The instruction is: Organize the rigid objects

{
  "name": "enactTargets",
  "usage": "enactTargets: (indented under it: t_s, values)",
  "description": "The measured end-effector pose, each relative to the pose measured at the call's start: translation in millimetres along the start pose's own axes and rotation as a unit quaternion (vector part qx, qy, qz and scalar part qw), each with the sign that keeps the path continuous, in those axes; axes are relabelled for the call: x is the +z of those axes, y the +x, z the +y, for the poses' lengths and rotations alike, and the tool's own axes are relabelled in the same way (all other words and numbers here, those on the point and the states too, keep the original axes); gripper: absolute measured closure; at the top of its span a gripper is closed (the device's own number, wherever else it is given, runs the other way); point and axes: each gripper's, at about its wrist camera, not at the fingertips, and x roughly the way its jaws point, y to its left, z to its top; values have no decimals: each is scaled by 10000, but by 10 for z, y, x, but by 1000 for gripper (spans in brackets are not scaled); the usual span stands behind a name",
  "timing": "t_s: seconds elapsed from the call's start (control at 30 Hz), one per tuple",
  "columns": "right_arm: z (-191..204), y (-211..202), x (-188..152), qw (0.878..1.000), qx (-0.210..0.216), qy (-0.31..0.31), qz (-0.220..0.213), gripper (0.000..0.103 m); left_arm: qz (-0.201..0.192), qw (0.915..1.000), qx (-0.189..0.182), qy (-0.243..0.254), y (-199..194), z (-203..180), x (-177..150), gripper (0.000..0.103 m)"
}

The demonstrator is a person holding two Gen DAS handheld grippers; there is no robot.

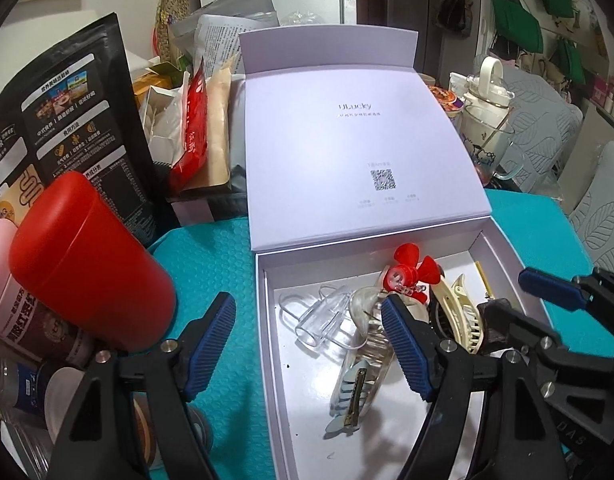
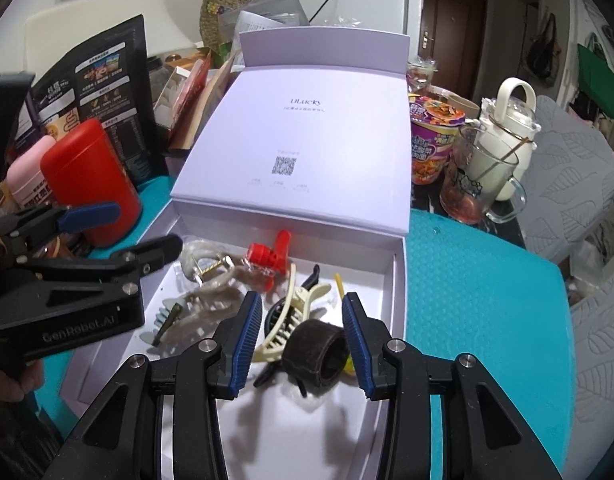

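Both grippers are hanging apart over the white box (image 2: 395, 280): the right gripper (image 2: 303, 348) is straddling the brown hair roller (image 2: 317, 354) inside; closing could snag the cream hair clip (image 2: 295, 312) touching it. The left gripper (image 1: 307, 344) is holding nothing.

red canister (image 1: 93, 264), black oat pouch (image 1: 79, 120), noodle cup (image 2: 435, 140), glass mug (image 2: 479, 176)

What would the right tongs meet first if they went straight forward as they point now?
Most likely the dark brown ring, which lies between the open right tongs in the white box, partly over the cream hair claw. Depth is unclear, so contact may be closer than it seems.
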Motion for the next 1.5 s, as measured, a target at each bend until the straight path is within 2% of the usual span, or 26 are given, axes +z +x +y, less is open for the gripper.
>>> enactTargets:
  t_s: [0.2, 0.4, 0.8, 1.17, 1.4, 1.5]
  values:
    - [-29, -91, -17, 9999, -101, 97, -46, 55, -181, 9997, -147, -52, -122, -14, 18, 28]
    - [9, -291, -5, 9995, -195, 90, -221, 55, -381, 9990, -172, -133, -341, 45, 30, 28]
    - [227, -958, 4, 9965, -288, -57, -785, 51, -926, 9956, -110, -117, -1061, 133, -2, 28]
    - [485, -1633, -225, 9910, -359, -224, -1271, 47, -1399, 9901, -52, -37, -1790, 117, -306, 28]
    - [607, -1977, -513, 9888, -368, -187, -1433, 47, -1610, 9869, -54, -84, -2189, 85, -654, 28]
    - [657, -2100, -667, 9883, -384, -162, -1468, 39, -1622, 9867, -80, -35, -2283, 57, -774, 28]
